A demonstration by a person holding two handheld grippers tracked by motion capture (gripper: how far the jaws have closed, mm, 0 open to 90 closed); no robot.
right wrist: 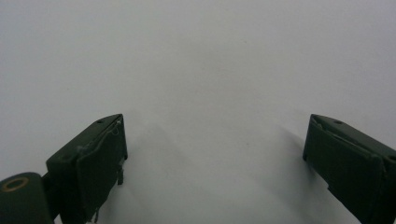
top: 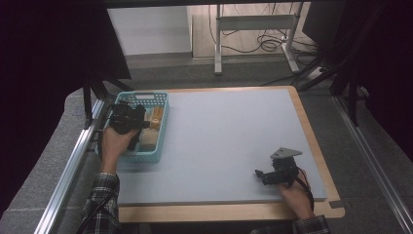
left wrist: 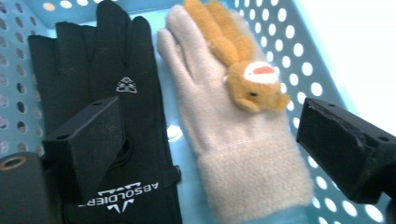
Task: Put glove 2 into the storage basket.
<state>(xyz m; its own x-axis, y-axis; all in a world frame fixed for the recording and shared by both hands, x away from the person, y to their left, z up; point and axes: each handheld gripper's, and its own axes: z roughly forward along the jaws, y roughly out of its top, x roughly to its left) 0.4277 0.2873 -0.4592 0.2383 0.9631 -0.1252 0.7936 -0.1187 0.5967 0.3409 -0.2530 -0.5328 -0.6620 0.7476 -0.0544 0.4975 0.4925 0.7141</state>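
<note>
Grey mat [top: 229, 141] on table; blue basket [top: 161, 127] at left edge

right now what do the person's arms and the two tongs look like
Both sleeves are dark plaid with pale lines, buttoned at the cuff. The left black two-jaw tongs have flat, blocky black jaws with small screw holes and a brass-ringed cylinder beside one jaw. The right black two-jaw tongs match, carry a grey three-cornered plate on top, and trail a dark cable.

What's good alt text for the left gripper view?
Two gloves lie side by side in a light blue perforated basket: a black glove with white lettering and a beige knit glove bearing a small orange plush animal. The left gripper hangs above them, jaws wide apart and holding nothing.
</note>
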